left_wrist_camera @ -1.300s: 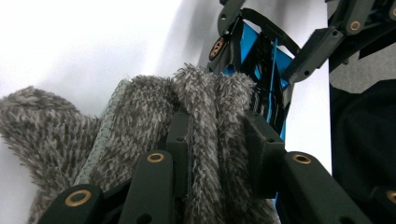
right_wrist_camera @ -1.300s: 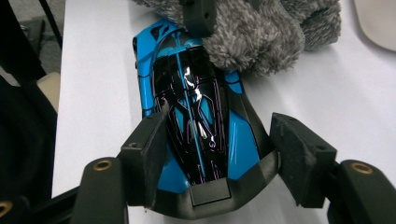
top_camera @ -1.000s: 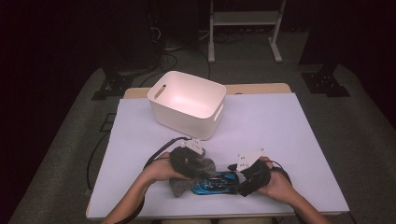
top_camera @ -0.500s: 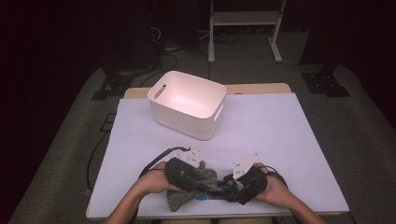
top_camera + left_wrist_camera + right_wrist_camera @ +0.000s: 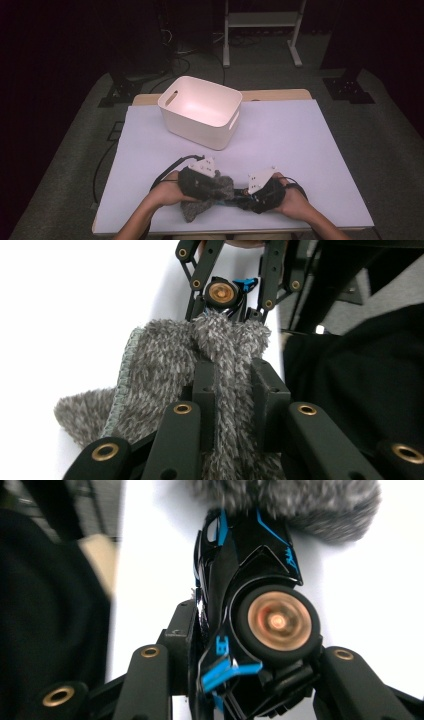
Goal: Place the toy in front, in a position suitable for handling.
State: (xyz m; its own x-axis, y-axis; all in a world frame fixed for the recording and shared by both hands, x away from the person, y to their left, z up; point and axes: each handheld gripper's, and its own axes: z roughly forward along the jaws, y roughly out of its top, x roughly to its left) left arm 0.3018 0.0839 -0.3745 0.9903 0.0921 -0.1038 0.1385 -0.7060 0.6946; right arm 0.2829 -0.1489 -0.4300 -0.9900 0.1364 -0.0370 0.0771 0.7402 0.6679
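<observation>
Down at the near edge of the desk (image 5: 300, 140), both grippers work on a black toy car (image 5: 245, 580) with blue trim, which serves as the landmark. The right gripper (image 5: 265, 192) has that car between its jaws at the tail end: the jaws have just been closing, one pad lies against the car's flank beside the copper-coloured wheel (image 5: 278, 622), and the other side sits against the wheel's housing, so the car is gripped. Just left of the car, the left gripper (image 5: 235, 390) has its jaws pinched tight on a fold of grey fluffy cloth (image 5: 165, 370), whose pile bulges out between and above the two pads. The cloth drapes over the car's nose, touching it, and a corner of it trails toward the person's side. Well beyond the car, toward the far edge of the desk, stands a white bin (image 5: 200, 111) with handle slots.
</observation>
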